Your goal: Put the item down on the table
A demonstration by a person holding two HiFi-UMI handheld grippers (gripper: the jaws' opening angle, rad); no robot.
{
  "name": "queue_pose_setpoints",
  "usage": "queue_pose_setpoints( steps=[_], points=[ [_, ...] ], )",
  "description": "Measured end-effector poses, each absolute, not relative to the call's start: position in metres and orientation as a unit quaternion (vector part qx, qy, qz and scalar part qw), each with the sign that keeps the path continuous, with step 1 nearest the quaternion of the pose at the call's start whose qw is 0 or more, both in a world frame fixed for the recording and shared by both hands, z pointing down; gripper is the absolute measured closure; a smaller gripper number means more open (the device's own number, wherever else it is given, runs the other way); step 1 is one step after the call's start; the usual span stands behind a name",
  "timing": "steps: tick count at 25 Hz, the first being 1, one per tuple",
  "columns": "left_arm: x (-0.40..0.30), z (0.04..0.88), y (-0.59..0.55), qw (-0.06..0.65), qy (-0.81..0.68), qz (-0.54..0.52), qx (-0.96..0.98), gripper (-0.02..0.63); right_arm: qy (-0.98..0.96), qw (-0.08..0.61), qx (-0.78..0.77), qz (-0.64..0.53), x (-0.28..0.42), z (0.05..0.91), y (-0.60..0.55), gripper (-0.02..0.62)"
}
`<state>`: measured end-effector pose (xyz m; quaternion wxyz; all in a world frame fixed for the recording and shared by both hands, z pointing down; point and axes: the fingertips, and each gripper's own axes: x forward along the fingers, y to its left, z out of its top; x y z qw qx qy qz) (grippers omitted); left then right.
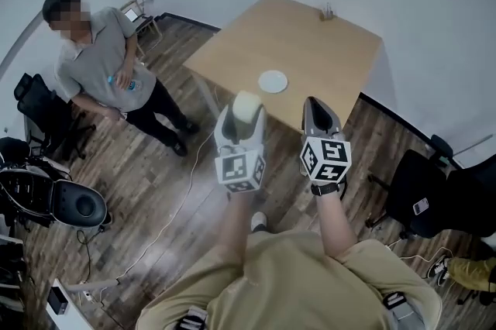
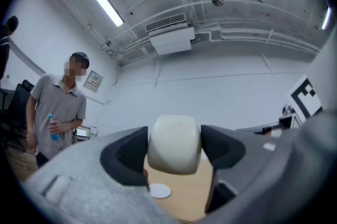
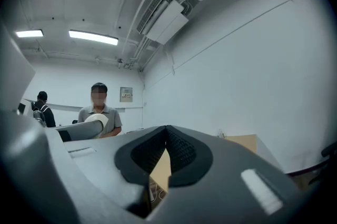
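My left gripper point(image 1: 246, 110) is shut on a cream-white rounded item point(image 2: 174, 144), held in the air short of the wooden table point(image 1: 310, 42). In the head view the item point(image 1: 247, 105) sticks out above the jaws, near the table's front edge. A small white plate point(image 1: 273, 81) lies on the table just beyond it, and shows below the item as the plate point(image 2: 160, 191) in the left gripper view. My right gripper point(image 1: 316, 113) hovers beside the left one, shut with nothing between its jaws point(image 3: 167, 150).
A person in a grey shirt point(image 1: 101, 61) stands on the wooden floor to the left, holding a blue bottle point(image 2: 52, 131). Black office chairs point(image 1: 426, 189) stand right of the table, and more chairs and gear point(image 1: 46, 189) at far left. A small glass object point(image 1: 327, 12) sits at the table's far side.
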<state>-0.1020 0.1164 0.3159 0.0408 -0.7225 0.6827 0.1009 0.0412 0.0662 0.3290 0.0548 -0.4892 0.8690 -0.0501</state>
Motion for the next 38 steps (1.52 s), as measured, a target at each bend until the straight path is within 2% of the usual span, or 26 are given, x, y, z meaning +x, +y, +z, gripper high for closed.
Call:
queue_pose_setpoints(
  steps=[5, 10, 16, 26, 38],
  points=[
    [-0.145, 0.316, 0.096, 0.036, 0.68, 0.114, -0.723, 0.292, 0.863, 0.059, -0.49, -0.111, -0.004, 0.349, 0.039, 0.589],
    [-0.192, 0.321, 0.087, 0.047, 0.689, 0.095, -0.717, 0.291, 0.861, 0.048, -0.494, -0.11, -0.059, 0.356, 0.027, 0.589],
    [-0.225, 0.332, 0.07, 0.039, 0.682, 0.1, -0.723, 0.291, 0.853, 0.053, -0.51, -0.097, -0.093, 0.356, 0.006, 0.589],
    [-0.237, 0.354, -0.003, 0.008, 0.695, 0.1, -0.712, 0.291, 0.861, 0.055, -0.496, -0.103, -0.1, 0.367, -0.068, 0.589],
    [-0.185, 0.334, -0.156, 0.017, 0.709, 0.095, -0.699, 0.291, 0.882, 0.074, -0.452, -0.114, -0.05, 0.35, -0.23, 0.589]
  ],
)
